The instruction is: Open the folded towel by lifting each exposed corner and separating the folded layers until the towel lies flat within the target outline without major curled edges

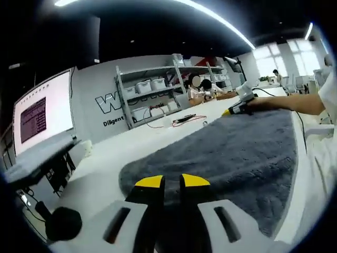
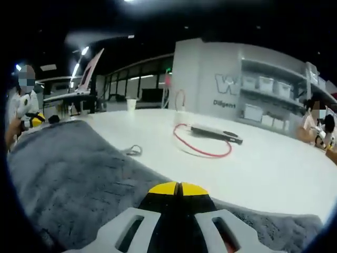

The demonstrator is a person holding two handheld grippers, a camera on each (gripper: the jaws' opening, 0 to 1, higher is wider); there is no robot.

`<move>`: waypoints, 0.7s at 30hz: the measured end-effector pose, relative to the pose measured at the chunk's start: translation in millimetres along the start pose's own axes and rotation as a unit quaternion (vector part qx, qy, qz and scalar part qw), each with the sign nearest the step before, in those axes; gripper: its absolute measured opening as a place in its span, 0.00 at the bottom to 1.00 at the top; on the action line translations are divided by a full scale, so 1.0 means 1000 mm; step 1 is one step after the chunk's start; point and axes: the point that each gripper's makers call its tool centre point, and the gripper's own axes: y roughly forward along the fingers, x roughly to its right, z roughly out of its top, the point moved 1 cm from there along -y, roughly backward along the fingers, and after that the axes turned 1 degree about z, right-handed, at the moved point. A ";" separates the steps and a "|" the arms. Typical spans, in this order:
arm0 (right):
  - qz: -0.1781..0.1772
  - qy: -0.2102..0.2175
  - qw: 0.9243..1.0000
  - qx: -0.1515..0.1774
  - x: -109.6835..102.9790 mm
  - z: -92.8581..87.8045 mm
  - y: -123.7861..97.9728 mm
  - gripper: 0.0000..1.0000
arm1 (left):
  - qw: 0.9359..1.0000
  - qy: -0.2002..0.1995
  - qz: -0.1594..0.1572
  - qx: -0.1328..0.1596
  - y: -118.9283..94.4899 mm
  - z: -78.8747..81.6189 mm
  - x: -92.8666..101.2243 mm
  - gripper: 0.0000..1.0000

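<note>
Towel (image 1: 231, 158) lay spread on table (image 1: 137, 142), centre frame. Left gripper (image 1: 172, 182) and right gripper (image 2: 178, 188) each clamped on towel edge. Step judged: final flattening. Next: pull corners taut, release.

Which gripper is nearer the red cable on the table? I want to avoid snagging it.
Right. The right gripper sits at the grey towel's edge just short of the red cable. The left gripper is at the towel's opposite end, farther from the cable.
</note>
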 end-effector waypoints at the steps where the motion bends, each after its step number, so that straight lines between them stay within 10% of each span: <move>1: -0.001 -0.001 1.000 -0.001 0.001 0.000 0.000 0.00 | 1.000 -0.023 -0.001 -0.020 -0.004 -0.010 0.008 0.10; 6: -0.003 -0.005 1.000 -0.001 0.002 0.000 0.000 0.00 | 0.997 0.059 0.019 -0.038 -0.017 -0.012 0.027 0.08; 21: -0.002 -0.007 1.000 -0.003 0.010 0.000 0.003 0.00 | 0.998 0.047 0.030 -0.040 -0.037 -0.016 0.041 0.01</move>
